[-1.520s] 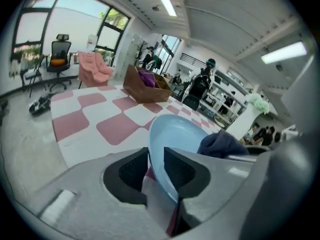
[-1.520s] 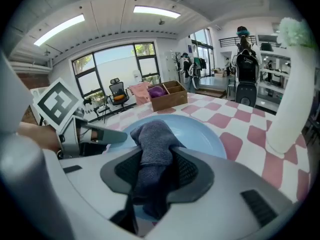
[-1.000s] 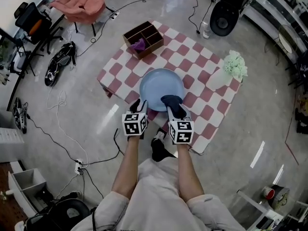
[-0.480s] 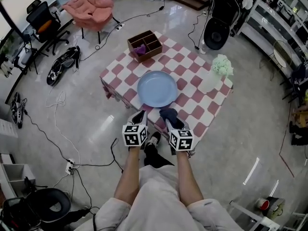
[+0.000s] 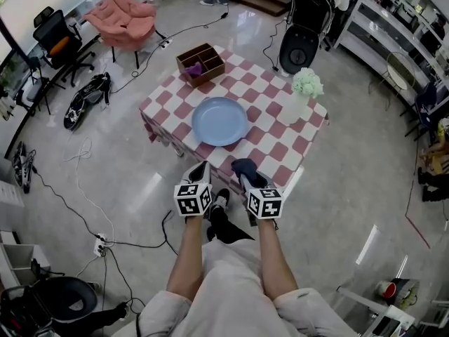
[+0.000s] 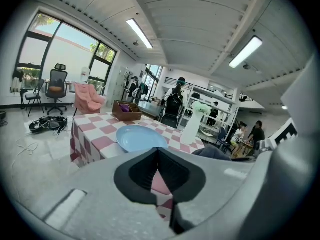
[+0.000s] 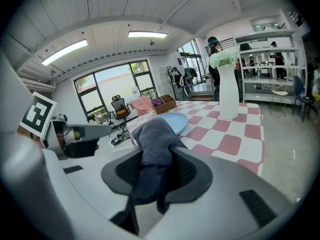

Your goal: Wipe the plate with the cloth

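head view: the round pale blue plate [image 5: 219, 121] lies bare on the red-and-white checked table [image 5: 280, 149], well apart from both tools. the right gripper [image 5: 248, 177] pinches the dark grey knitted cloth [image 7: 154, 139] short of the table edge. the left gripper [image 6: 158, 159] has just been closing; its jaws are pressed together on nothing. no wiping contact now; whether the plate is already wiped cannot be told.

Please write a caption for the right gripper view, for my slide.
Right claw shut on a grey cloth, blue plate ahead on the checkered table.
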The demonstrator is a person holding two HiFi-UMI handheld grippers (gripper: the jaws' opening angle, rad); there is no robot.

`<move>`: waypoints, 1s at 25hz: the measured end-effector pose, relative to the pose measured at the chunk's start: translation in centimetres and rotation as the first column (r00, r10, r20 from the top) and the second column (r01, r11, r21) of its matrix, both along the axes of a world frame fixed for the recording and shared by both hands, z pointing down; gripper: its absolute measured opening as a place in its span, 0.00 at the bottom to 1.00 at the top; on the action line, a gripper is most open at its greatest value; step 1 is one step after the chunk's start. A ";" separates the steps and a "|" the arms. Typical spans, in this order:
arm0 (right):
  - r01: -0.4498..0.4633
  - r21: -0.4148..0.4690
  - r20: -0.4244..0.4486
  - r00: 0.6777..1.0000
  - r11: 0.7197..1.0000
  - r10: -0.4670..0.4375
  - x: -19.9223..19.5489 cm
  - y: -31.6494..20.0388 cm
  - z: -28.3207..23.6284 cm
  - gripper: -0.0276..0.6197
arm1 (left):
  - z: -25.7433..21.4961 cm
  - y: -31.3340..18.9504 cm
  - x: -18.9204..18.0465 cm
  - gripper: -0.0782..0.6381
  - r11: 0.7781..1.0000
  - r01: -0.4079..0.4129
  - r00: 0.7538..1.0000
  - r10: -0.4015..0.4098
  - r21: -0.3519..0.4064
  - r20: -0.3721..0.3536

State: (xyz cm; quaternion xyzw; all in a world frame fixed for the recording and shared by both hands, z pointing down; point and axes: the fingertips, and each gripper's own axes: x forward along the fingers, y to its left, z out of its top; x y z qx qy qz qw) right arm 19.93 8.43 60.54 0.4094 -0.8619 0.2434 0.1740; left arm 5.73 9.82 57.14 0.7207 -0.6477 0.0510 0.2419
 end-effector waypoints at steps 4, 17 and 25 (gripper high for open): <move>-0.024 0.003 0.005 1.000 1.000 0.024 0.5 1.0 0.2 0.25 | -0.3 1.1 0.5 0.12 1.000 -0.021 1.000 0.021 0.012 -0.018; -0.008 0.015 -0.023 1.000 1.000 0.008 0.3 3.1 0.1 0.25 | 0.2 3.0 1.1 0.13 0.999 -0.052 0.999 0.052 -0.011 -0.003; -0.011 0.016 -0.035 0.999 1.000 0.011 0.3 2.3 0.3 0.25 | 0.3 2.5 0.2 0.13 0.999 -0.045 0.999 0.045 -0.024 0.008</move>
